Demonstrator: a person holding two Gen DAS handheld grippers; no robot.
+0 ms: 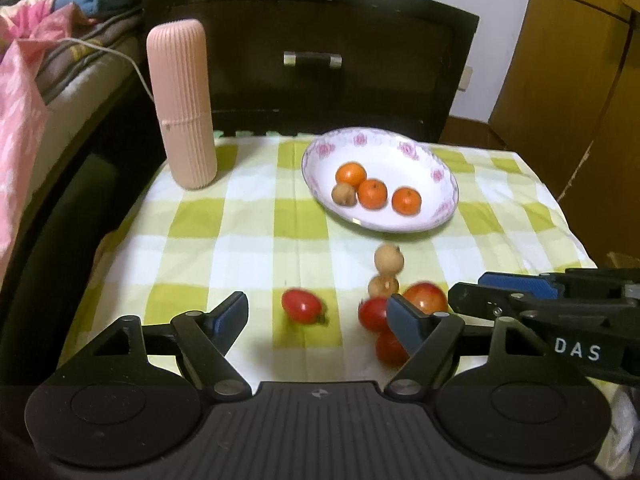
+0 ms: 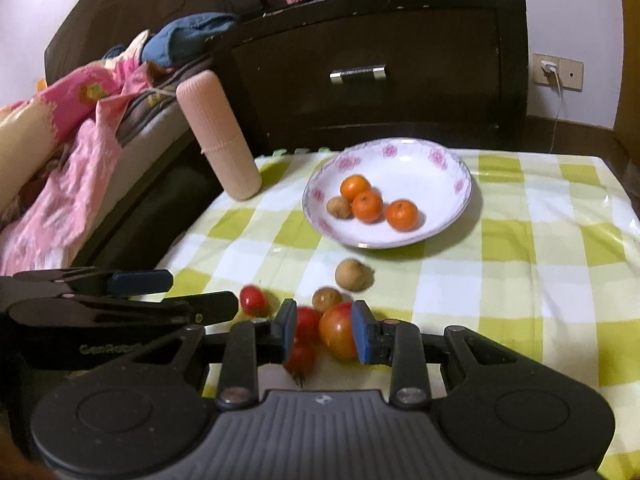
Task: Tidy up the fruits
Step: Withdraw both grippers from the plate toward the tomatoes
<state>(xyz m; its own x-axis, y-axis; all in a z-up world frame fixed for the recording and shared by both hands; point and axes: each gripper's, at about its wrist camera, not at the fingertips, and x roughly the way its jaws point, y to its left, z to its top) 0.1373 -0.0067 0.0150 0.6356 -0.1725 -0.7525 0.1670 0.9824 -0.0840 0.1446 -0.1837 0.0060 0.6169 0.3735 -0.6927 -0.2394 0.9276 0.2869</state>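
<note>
- Sorting looks partly done: the plate (image 2: pixel 452 216) near the far edge of the surface (image 2: pixel 540 280) already holds three oranges (image 2: pixel 367 206) and one brown fruit (image 2: pixel 339 207), probably as the collecting spot.
- Loose fruit lies near the front edge: two brown fruits (image 2: pixel 350 275), small tomatoes (image 1: pixel 302 305) and a larger red-yellow fruit (image 2: pixel 339 330).
- Left claw (image 1: pixel 320 316) stands spread and empty, one tomato lying between its fingers, likely the next pick.
- Right claw (image 2: pixel 324 330) is nearly pressed together, holding nothing, above the cluster.

Green-checked tablecloth (image 1: pixel 248 216); pink-flowered plate (image 1: pixel 400 148); seemingly orange tangerines (image 1: pixel 372 194).
</note>
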